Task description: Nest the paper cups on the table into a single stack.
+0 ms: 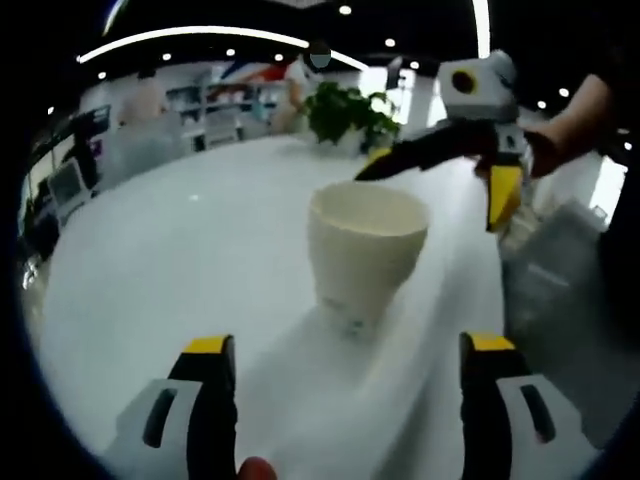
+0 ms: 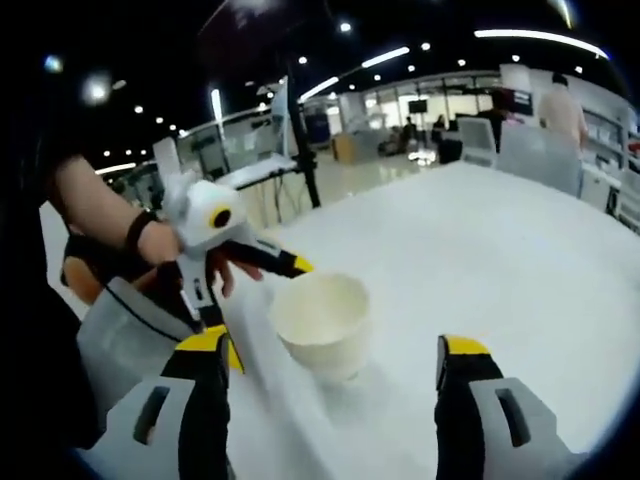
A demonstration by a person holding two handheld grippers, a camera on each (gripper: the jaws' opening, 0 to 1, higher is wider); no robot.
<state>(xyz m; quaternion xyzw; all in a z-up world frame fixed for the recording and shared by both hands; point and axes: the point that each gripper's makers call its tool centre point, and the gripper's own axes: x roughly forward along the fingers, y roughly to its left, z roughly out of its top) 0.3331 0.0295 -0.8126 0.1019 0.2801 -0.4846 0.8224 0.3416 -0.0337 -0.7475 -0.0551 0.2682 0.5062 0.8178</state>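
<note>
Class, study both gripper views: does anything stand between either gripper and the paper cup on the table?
Nothing visible does. The paper cup stands alone on the white table, with bare surface between it and the open left gripper and right gripper.

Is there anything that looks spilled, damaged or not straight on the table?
Nothing stands out. The paper cup stands upright on the white table, its rim looks whole, and no spill shows around it. Both hand-held grippers are open, one on each side of the cup, not touching it.
</note>
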